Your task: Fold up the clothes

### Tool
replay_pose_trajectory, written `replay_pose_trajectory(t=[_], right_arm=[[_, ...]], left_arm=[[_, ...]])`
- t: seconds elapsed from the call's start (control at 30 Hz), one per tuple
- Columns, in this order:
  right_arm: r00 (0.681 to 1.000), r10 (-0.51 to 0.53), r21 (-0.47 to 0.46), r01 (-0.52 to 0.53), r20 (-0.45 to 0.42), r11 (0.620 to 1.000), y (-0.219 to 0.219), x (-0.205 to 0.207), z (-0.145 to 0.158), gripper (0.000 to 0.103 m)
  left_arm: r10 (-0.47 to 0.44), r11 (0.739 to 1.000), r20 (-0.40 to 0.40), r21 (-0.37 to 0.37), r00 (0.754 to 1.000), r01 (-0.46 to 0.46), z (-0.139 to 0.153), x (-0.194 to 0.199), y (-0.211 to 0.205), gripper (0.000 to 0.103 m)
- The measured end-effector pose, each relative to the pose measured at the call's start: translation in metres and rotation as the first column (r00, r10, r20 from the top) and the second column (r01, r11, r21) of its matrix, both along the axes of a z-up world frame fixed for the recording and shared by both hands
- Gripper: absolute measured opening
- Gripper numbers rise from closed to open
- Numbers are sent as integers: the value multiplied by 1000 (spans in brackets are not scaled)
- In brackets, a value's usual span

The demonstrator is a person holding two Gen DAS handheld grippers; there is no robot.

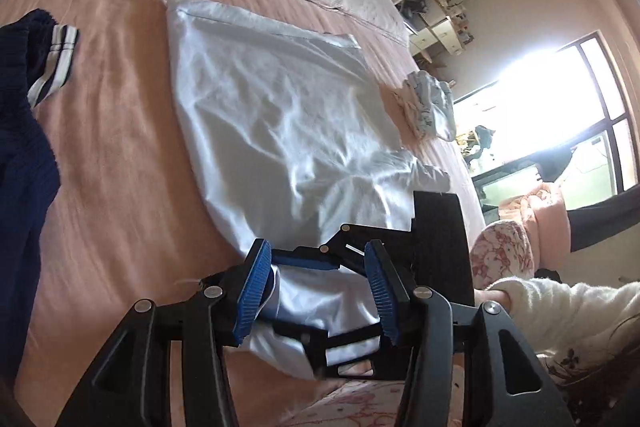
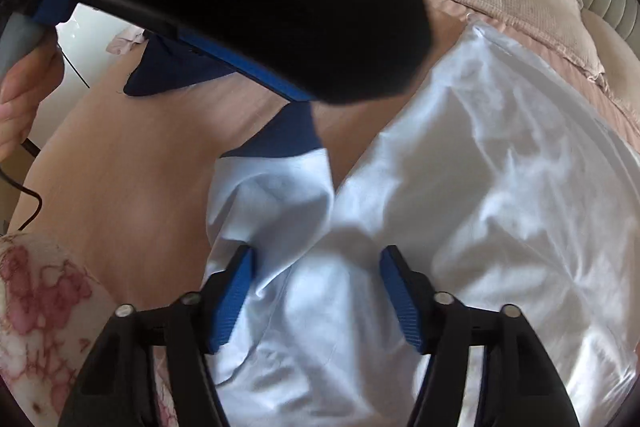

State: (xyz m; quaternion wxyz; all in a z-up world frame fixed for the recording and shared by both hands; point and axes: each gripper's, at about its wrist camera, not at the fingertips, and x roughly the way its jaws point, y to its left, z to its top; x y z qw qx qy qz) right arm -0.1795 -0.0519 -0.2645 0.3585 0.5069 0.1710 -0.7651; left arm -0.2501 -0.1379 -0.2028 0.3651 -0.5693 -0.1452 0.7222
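While spread mostly flat on pink bed (image 1: 120, 155): white shirt (image 1: 280, 115), body smoothed, blue-cuffed sleeve (image 2: 276, 179) not yet folded in. Left gripper (image 1: 318, 291) and right gripper (image 2: 316, 299) part-open, gripping nothing, cloth between jaws.

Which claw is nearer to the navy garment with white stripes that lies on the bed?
Left. The navy garment lies on the far left in the left claw's own view. The right claw sits in front of the left one over the white shirt, farther from it.
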Motion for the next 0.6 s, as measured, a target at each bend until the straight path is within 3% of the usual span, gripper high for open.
replay_pose_trajectory(t=[0.03, 0.13, 0.2, 0.27, 0.37, 0.47, 0.5, 0.53, 0.57, 0.6], right_arm=[[1000, -15, 3, 15, 7, 1000, 1, -4, -3, 27], [995, -57, -53, 62, 87, 997, 19, -18, -3, 22], [986, -78, -97, 93, 148, 991, 31, -24, -2, 22], [974, -92, -139, 122, 206, 983, 40, -30, -3, 22], [953, -106, -200, 167, 284, 965, 53, -37, -6, 22], [937, -123, -247, 210, 326, 946, 66, -40, -6, 22], [936, -121, -257, 213, 332, 943, 69, -40, -5, 24], [936, -118, -264, 212, 330, 941, 71, -41, -5, 25], [940, -121, -265, 211, 320, 941, 74, -42, -1, 25], [943, -126, -264, 211, 307, 941, 76, -42, 3, 25]], left_arm=[[8, 998, -6, -57, 1000, -8, -5, 3, -7, 46], [-33, 968, -26, -250, 999, 26, -30, 15, -14, 46], [-117, 949, -42, -301, 992, 99, -45, 27, -8, 46], [-190, 939, -82, -305, 978, 156, -53, 36, 4, 46], [-225, 945, -134, -272, 965, 182, -58, 37, 23, 46], [-229, 970, -44, -91, 972, 225, -68, 30, 37, 46], [-238, 967, -45, -100, 970, 232, -70, 29, 42, 43], [-242, 961, -52, -153, 969, 232, -72, 28, 46, 32], [-233, 951, -54, -219, 971, 216, -74, 28, 48, 2], [-216, 946, -47, -257, 975, 197, -74, 28, 45, 2]])
